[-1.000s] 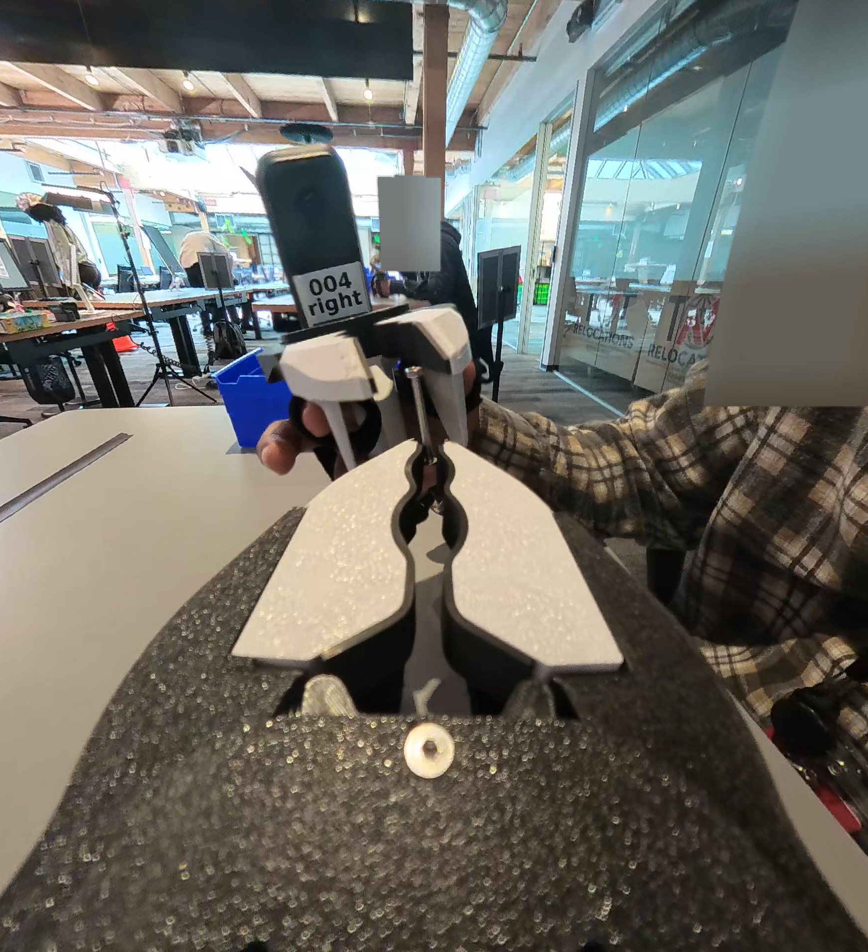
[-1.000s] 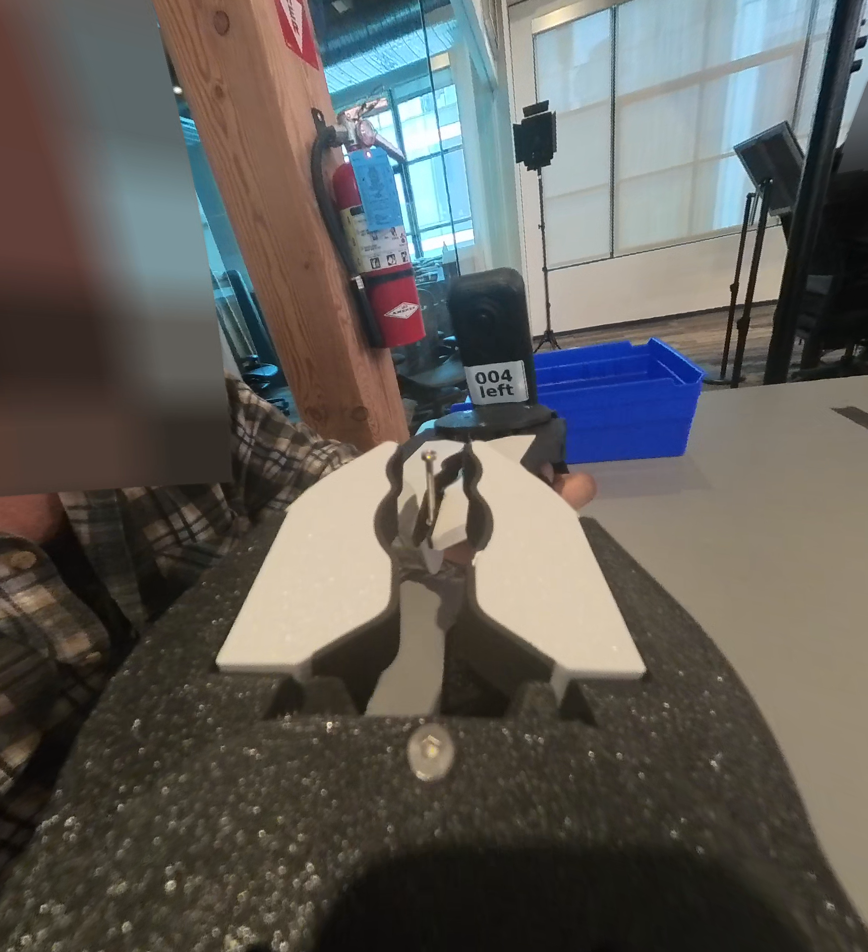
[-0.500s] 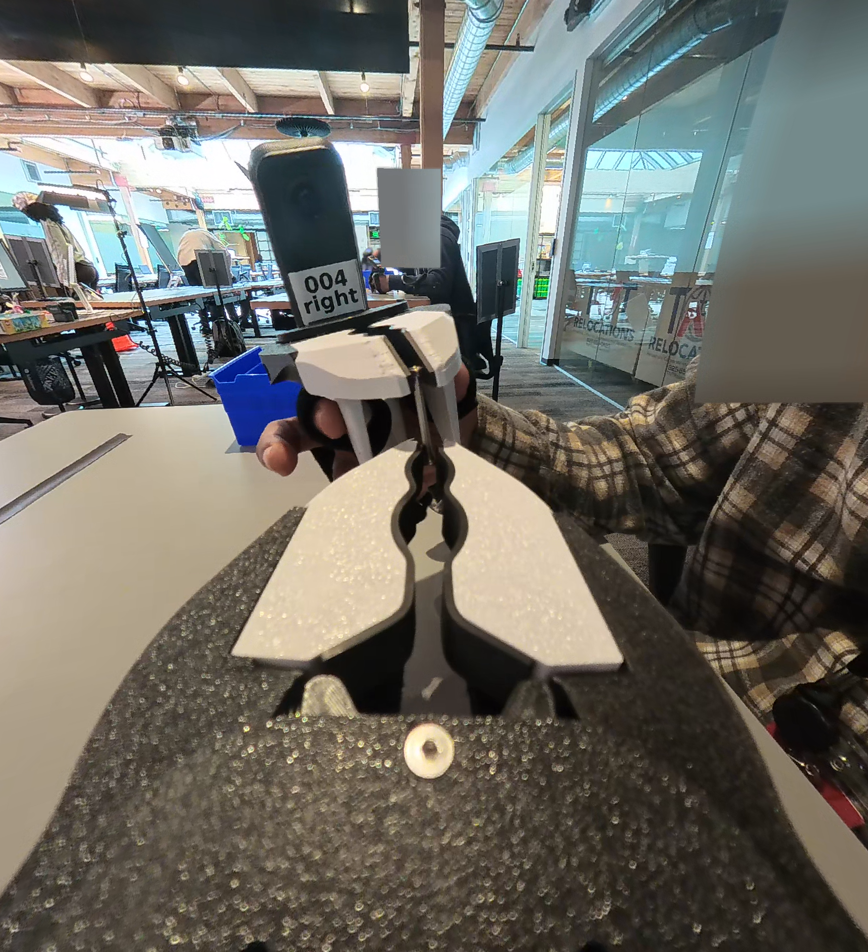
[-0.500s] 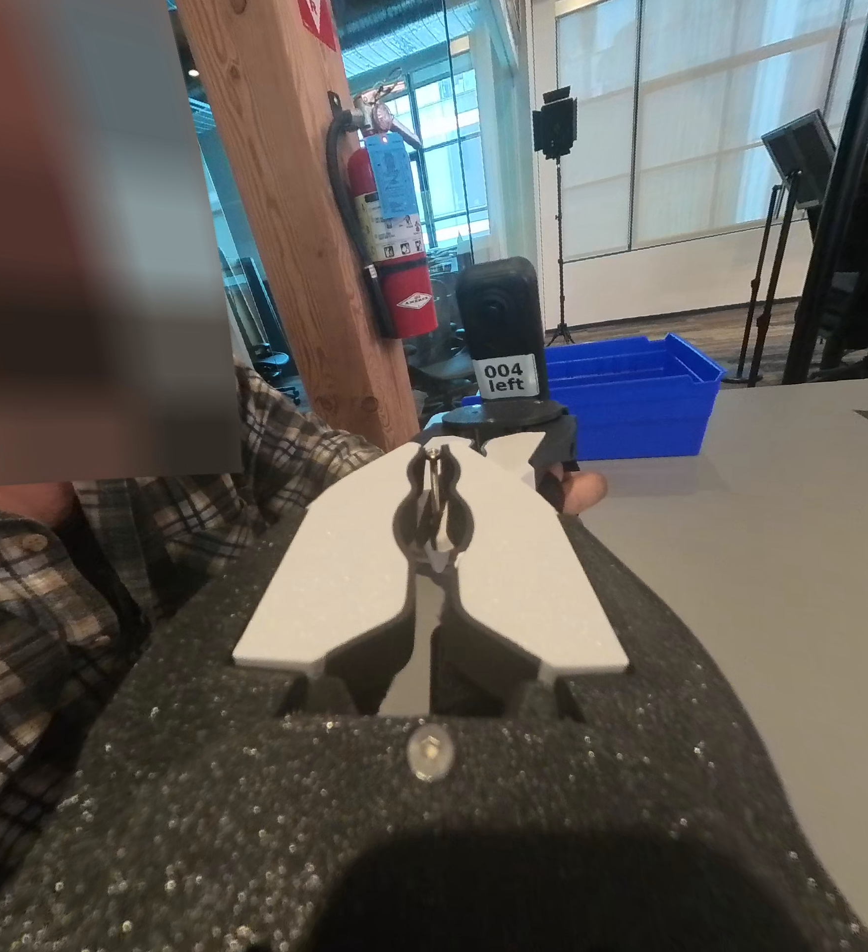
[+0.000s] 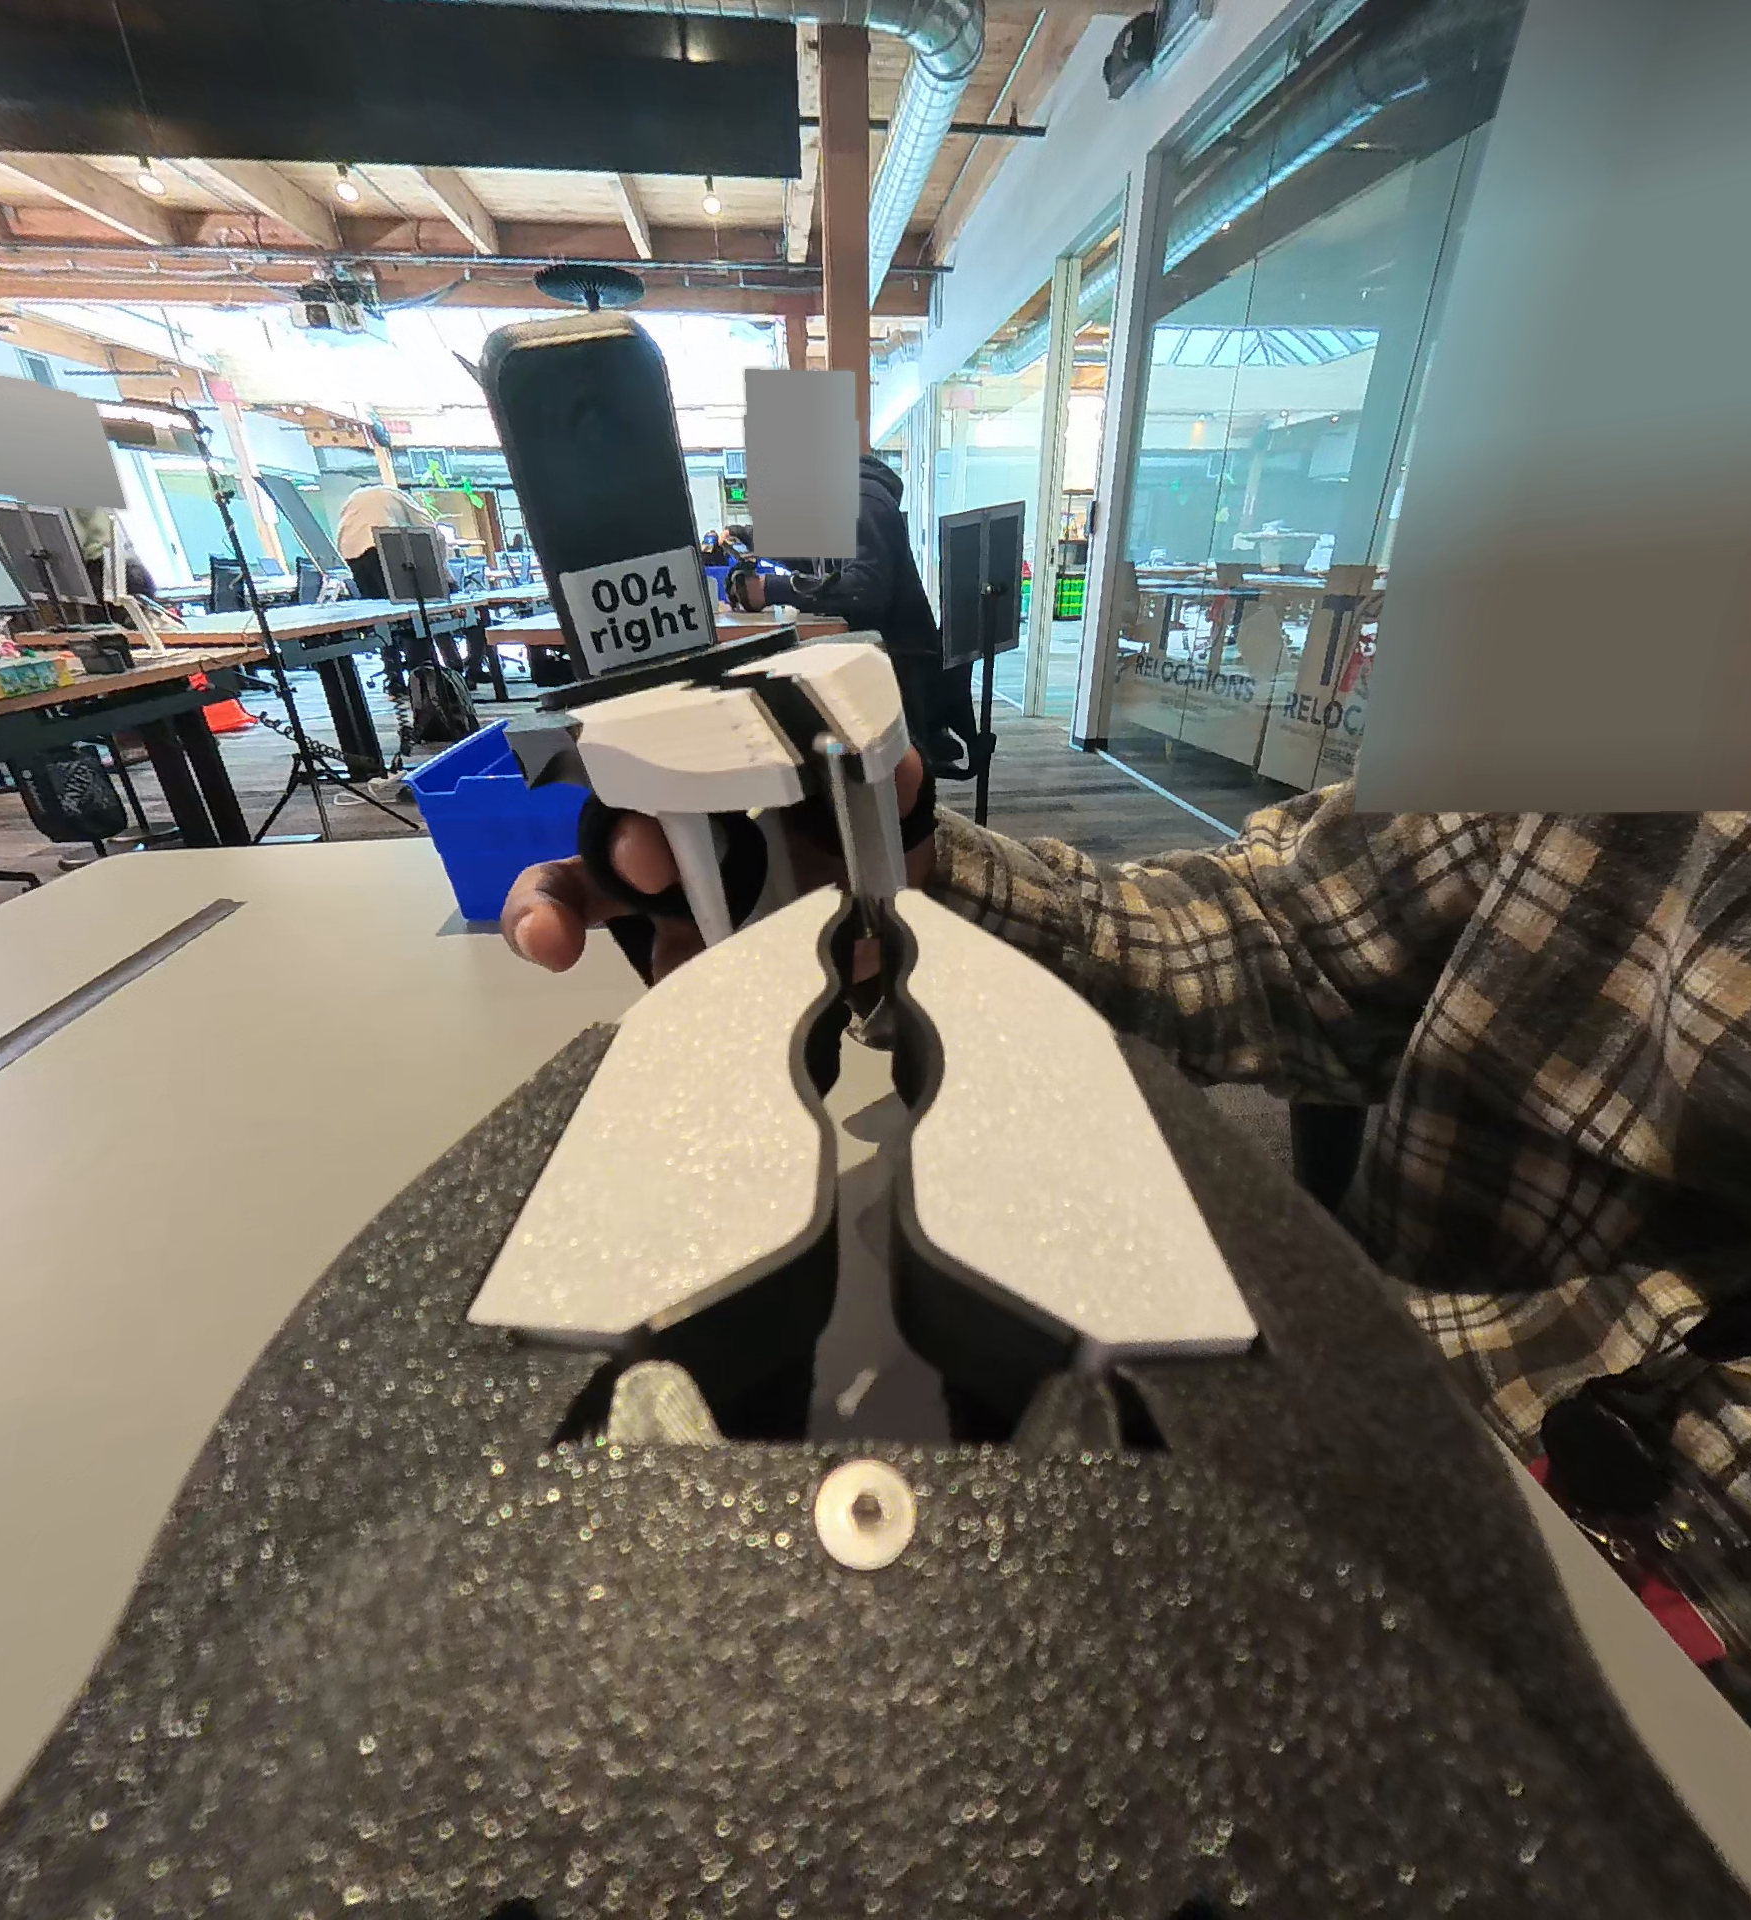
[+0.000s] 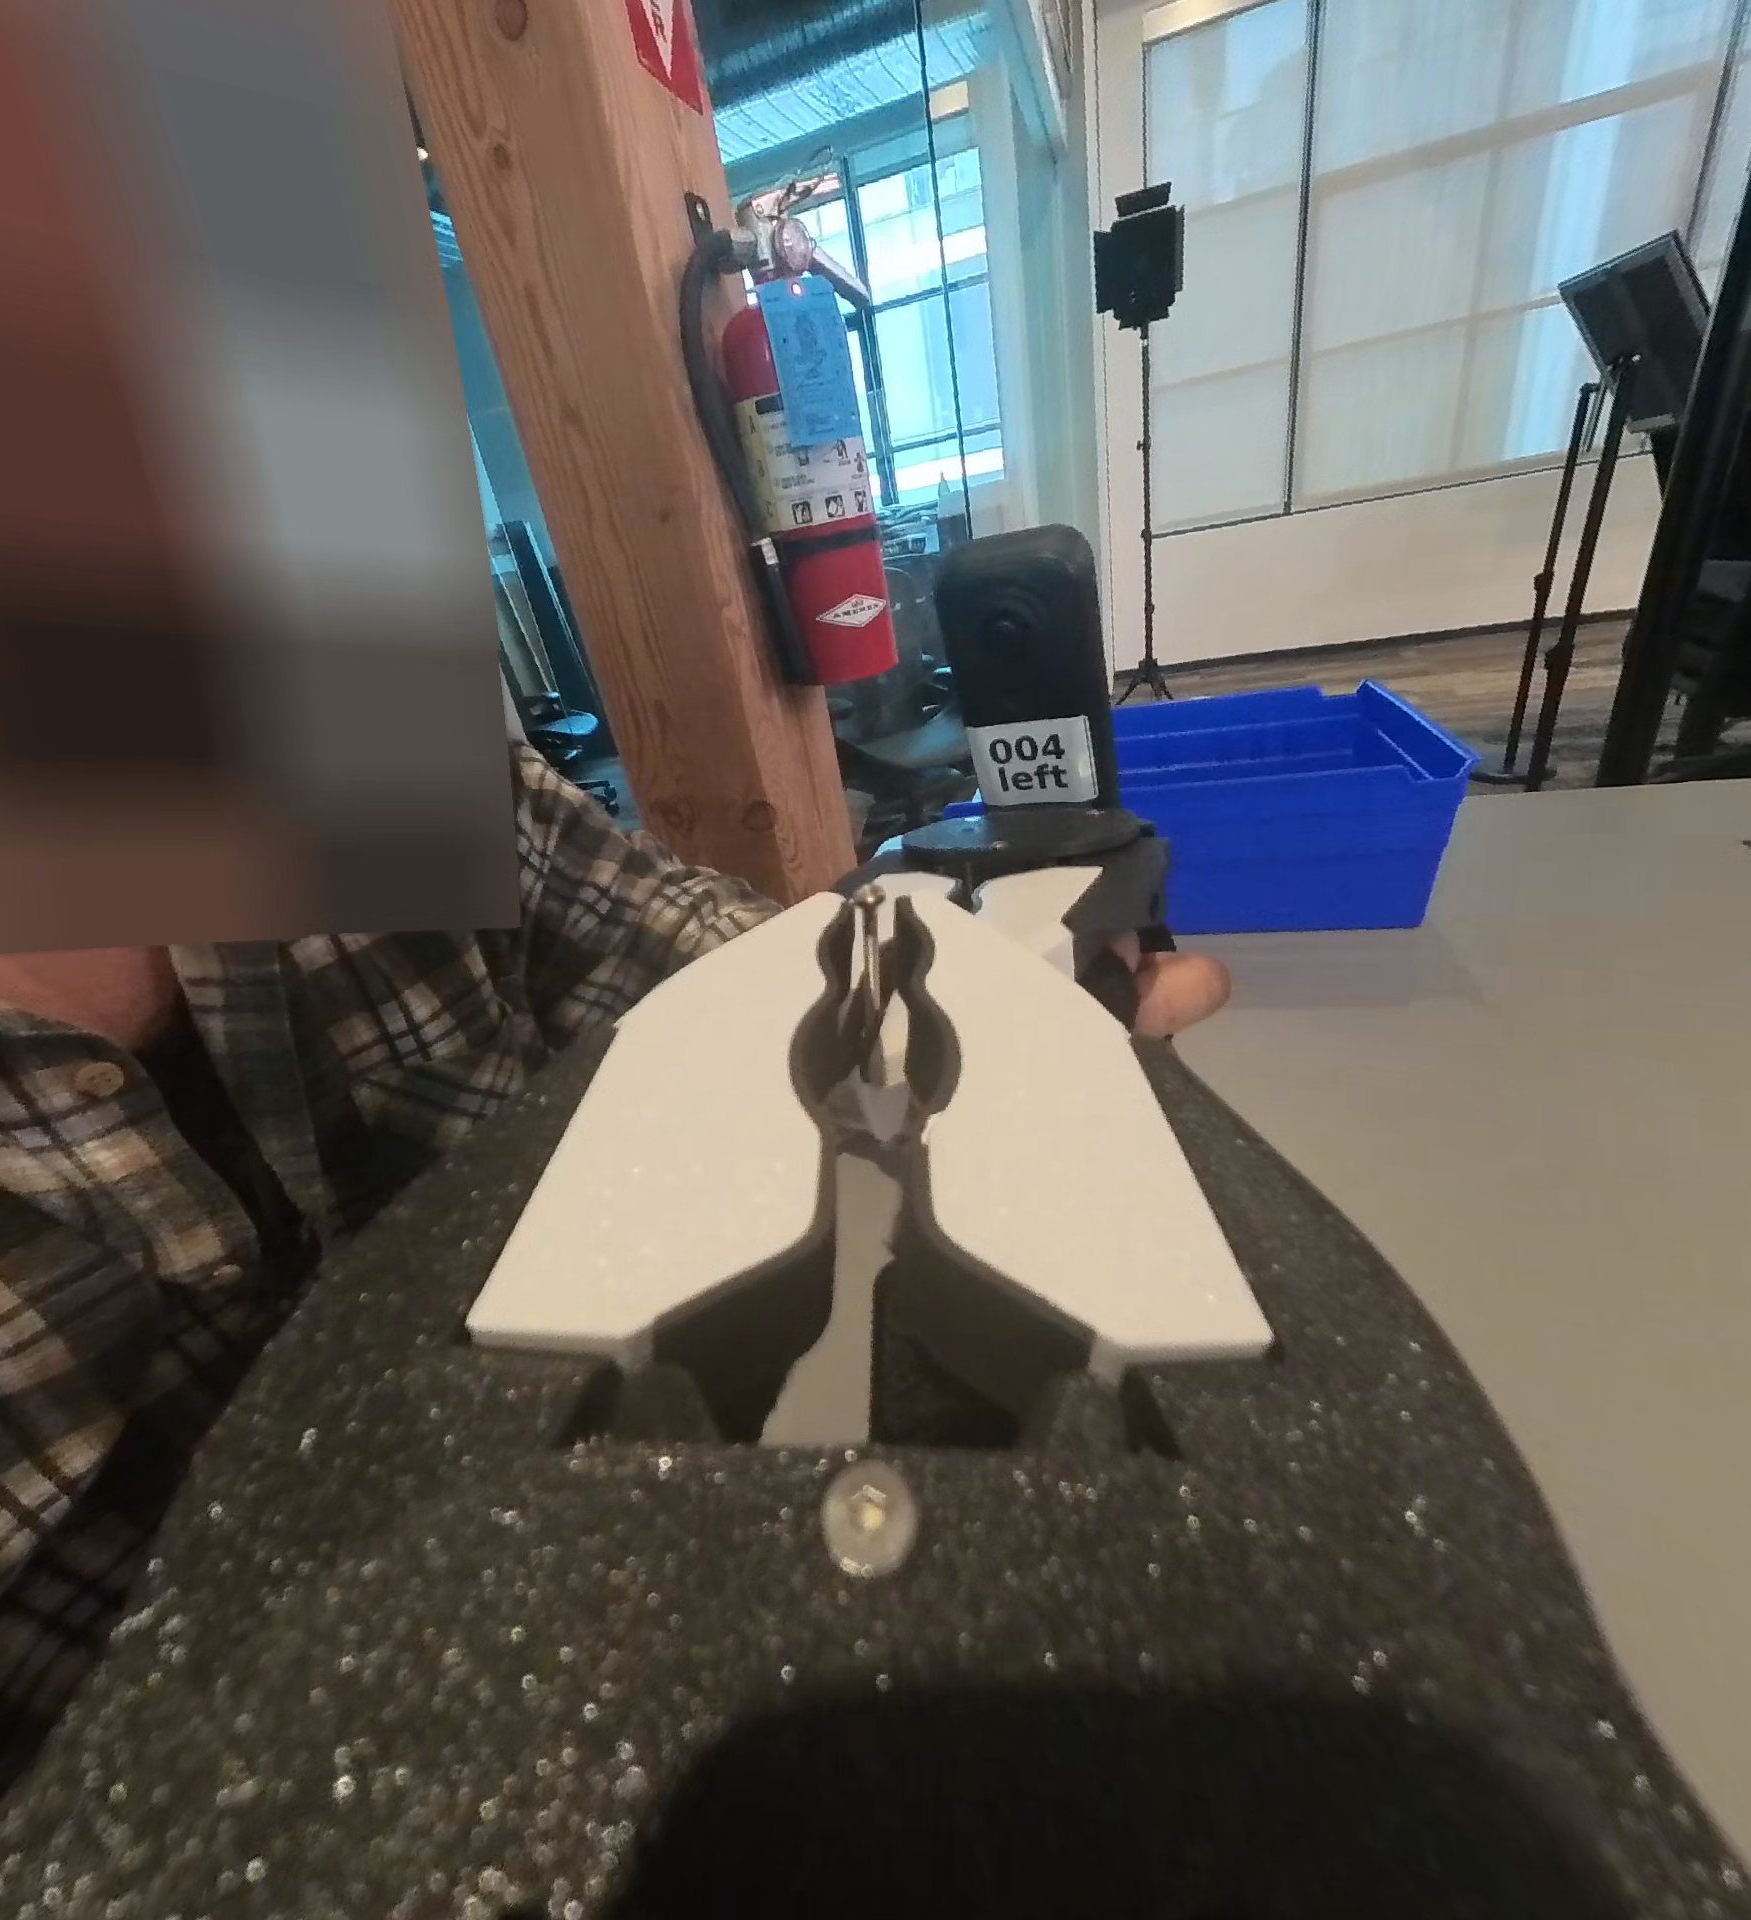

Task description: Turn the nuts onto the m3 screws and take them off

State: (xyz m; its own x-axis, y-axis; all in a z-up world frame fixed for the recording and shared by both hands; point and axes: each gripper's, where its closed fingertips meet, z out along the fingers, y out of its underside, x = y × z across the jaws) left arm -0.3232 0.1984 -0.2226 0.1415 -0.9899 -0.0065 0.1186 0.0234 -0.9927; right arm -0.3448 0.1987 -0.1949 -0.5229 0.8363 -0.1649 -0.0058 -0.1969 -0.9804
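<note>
A thin metal screw (image 5: 850, 821) stands nearly upright between the two grippers, head up. My left gripper (image 5: 866, 914) is shut around its lower end, where a small shiny piece, seemingly the nut (image 5: 871, 1023), sits in the jaws' first notch. My right gripper (image 5: 798, 748) faces it from above, shut on the screw's upper part. In the right wrist view the screw (image 6: 869, 966) stands between the shut fingers of the right gripper (image 6: 869, 920), with the left gripper (image 6: 964, 894) just behind. The nut is hidden there.
Both grippers are held above a grey table (image 5: 175, 1091) near its edge. A blue bin (image 6: 1286, 821) stands on the table behind them. The person's plaid sleeve (image 5: 1370, 987) is to the right. A wooden post with a fire extinguisher (image 6: 819, 468) stands beyond the table.
My right gripper's fingers were apart around the screw and have closed on it. It has also tipped forward over the left gripper. The left gripper has stayed shut.
</note>
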